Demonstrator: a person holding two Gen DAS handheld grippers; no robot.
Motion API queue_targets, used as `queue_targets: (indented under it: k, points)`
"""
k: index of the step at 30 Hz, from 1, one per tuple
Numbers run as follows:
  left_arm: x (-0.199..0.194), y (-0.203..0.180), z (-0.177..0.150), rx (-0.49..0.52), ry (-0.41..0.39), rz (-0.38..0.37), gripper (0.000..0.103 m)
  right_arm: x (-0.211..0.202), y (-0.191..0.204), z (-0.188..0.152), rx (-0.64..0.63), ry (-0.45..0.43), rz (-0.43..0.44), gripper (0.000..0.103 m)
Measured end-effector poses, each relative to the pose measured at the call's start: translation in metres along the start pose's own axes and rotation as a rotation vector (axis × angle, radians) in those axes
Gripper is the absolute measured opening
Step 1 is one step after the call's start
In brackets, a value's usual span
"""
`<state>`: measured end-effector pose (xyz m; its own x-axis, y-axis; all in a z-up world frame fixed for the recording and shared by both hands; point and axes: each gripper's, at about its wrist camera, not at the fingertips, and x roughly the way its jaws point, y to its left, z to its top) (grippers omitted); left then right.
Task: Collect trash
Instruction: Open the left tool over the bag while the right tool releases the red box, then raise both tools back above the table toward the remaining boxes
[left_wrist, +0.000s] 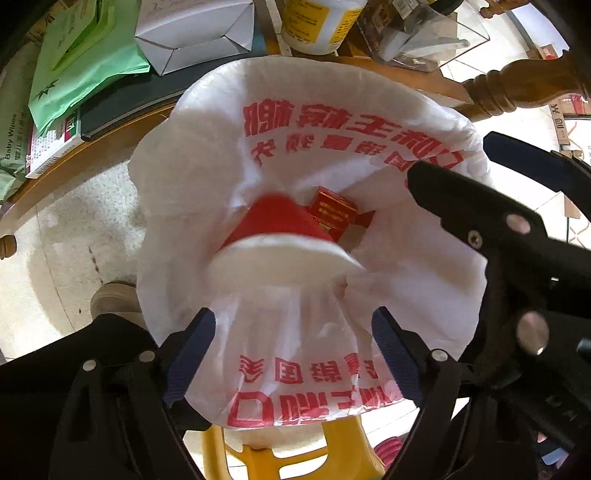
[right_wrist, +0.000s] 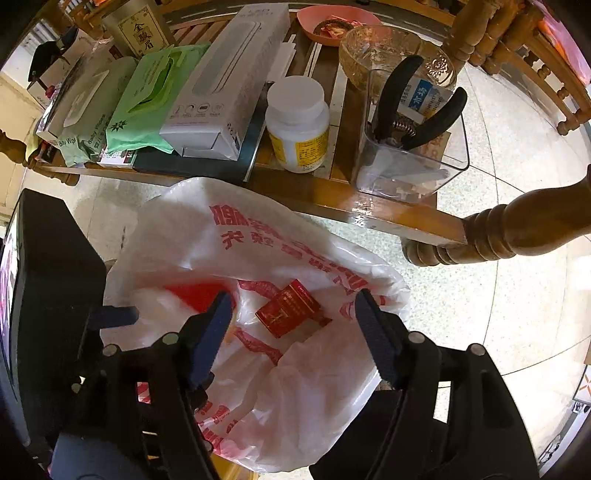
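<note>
A white plastic bag (left_wrist: 207, 177) with red print hangs open below the table edge; it also shows in the right wrist view (right_wrist: 303, 398). A red paper cup (left_wrist: 280, 236) with a white inside is blurred in mid-air over the bag mouth. A red box (left_wrist: 332, 208) lies inside the bag, seen too in the right wrist view (right_wrist: 288, 314). My left gripper (left_wrist: 293, 354) is open, its fingers astride the bag's near rim. My right gripper (right_wrist: 295, 332) is open above the bag mouth; it also shows in the left wrist view (left_wrist: 454, 166).
The wooden table (right_wrist: 388, 218) holds a white bottle (right_wrist: 297, 123), a white carton (right_wrist: 229, 85), green wipes packs (right_wrist: 147, 99), a clear bin with pliers (right_wrist: 413, 147) and a glass bowl (right_wrist: 373, 51). A yellow stool (left_wrist: 332, 450) stands under the bag. A turned table leg (right_wrist: 517, 225) is at the right.
</note>
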<state>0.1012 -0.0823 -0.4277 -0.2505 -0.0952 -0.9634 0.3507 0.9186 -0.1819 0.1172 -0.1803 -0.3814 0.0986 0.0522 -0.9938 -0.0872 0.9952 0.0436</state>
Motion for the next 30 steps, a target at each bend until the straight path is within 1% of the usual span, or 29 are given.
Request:
queue_targets:
  k: [7, 11, 18, 20, 21, 23, 25, 27, 29, 30]
  points:
    - [-0.001, 0.006, 0.001, -0.006, -0.008, -0.009, 0.085, 0.001, 0.003, -0.002, -0.003, 0.004, -0.002, 0.068]
    - [-0.002, 0.005, -0.002, -0.005, -0.015, 0.0, 0.085, -0.001, 0.003, -0.003, 0.0, 0.002, -0.001, 0.068]
    - [-0.01, 0.009, -0.01, -0.008, -0.037, 0.026, 0.085, -0.02, 0.002, -0.008, 0.012, -0.02, 0.004, 0.068]
    - [-0.018, 0.011, -0.016, -0.013, -0.046, 0.036, 0.085, -0.032, 0.002, -0.014, 0.016, -0.031, 0.017, 0.07]
    - [-0.025, 0.012, -0.022, -0.016, -0.056, 0.041, 0.085, -0.042, 0.002, -0.019, 0.012, -0.043, 0.025, 0.074]
    - [-0.038, 0.014, -0.031, -0.02, -0.071, 0.054, 0.084, -0.06, 0.004, -0.025, 0.001, -0.066, 0.036, 0.079]
    - [-0.06, 0.013, -0.045, -0.016, -0.109, 0.072, 0.084, -0.089, 0.006, -0.034, -0.018, -0.113, 0.05, 0.08]
    - [-0.085, 0.01, -0.061, 0.013, -0.147, 0.078, 0.084, -0.118, 0.007, -0.043, -0.034, -0.153, 0.066, 0.082]
    - [-0.112, 0.009, -0.077, 0.053, -0.176, 0.058, 0.084, -0.148, 0.007, -0.052, -0.057, -0.188, 0.096, 0.083]
    - [-0.136, 0.008, -0.087, 0.09, -0.206, 0.046, 0.084, -0.169, 0.007, -0.056, -0.075, -0.21, 0.112, 0.086]
